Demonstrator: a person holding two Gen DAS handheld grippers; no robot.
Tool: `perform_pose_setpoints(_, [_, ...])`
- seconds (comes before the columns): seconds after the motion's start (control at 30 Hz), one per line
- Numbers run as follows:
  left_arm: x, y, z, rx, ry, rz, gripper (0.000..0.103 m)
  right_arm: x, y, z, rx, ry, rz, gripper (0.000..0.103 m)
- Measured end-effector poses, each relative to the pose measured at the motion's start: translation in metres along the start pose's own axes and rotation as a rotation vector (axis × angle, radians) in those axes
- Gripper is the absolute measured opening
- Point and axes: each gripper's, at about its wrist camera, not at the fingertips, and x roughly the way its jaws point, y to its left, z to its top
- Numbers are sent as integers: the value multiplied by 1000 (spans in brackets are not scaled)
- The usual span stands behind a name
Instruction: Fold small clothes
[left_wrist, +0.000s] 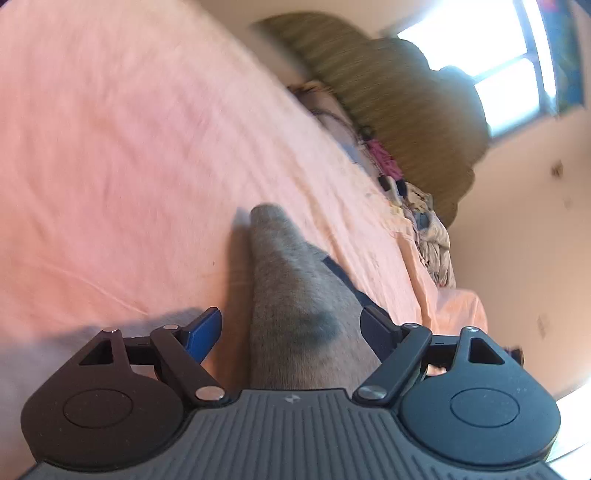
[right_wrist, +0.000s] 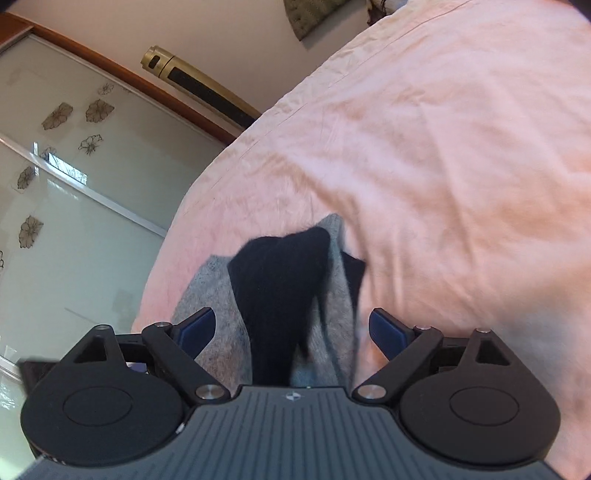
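Bedroom, pink bed sheet (left_wrist: 129, 155) w/ clothes pile by far pillow. Grey sock (left_wrist: 291, 295) lies on sheet between my left claw (left_wrist: 291, 332), jaws spread; right claw (right_wrist: 291, 332) spread too, over grey/black socks. Risk: loose fold springs open, since nothing's pinning it.

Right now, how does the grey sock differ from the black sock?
The grey sock lies underneath on the pink sheet; the black sock lies across its top. The grey one looks wider, the black one narrower and tapering. Both sit between the right gripper's open fingers, unheld.
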Motion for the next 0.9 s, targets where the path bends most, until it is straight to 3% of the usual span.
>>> perform_pose_setpoints(0.03, [13, 0, 1, 5, 41, -44, 82, 3, 2, 1, 2, 4, 2, 91])
perform_pose_setpoints(0.1, [29, -11, -5, 62, 54, -34, 78, 8, 6, 1, -13, 6, 4, 90])
perform_pose_setpoints(0.13, [34, -21, -6, 114, 47, 17, 60, 9, 8, 0, -33, 4, -7, 85])
perform_pose_setpoints(0.17, [40, -24, -5, 138, 64, 59, 38, 10, 11, 0, -52, 6, -23, 62])
perform_pose_setpoints(0.2, [44, -23, -1, 136, 81, 71, 36, 15, 9, -1, -44, 43, -33, 41])
perform_pose_setpoints(0.23, [42, -24, 1, 135, 88, 68, 32, 16, 6, -2, -22, 52, -21, 36])
perform_pose_setpoints(0.4, [4, -38, 13, 220, 73, 95, 27, 7, 33, -5, -48, 12, 67, 34])
perform_pose_setpoints(0.53, [-17, -42, 54, 247, -10, 144, 28, 20, 62, 9, -73, -4, 143, 34])
perform_pose_setpoints(0.63, [-12, -33, 78, 299, -1, 184, 34, 48, 63, 25, -17, -12, 145, 34])
perform_pose_setpoints(0.7, [-8, -14, 81, 239, 23, 259, 34, 69, 56, 28, 33, 2, 102, 44])
perform_pose_setpoints(0.77, [-21, 2, 72, 192, 32, 222, 41, 78, 51, 21, 61, 21, 35, 58])
perform_pose_setpoints(0.83, [-42, 11, 54, 168, 30, 160, 56, 70, 52, 8, 47, 35, 47, 63])
perform_pose_setpoints(0.9, [-59, 18, 33, 138, 35, 113, 60, 52, 55, -9, 12, 37, 45, 67])
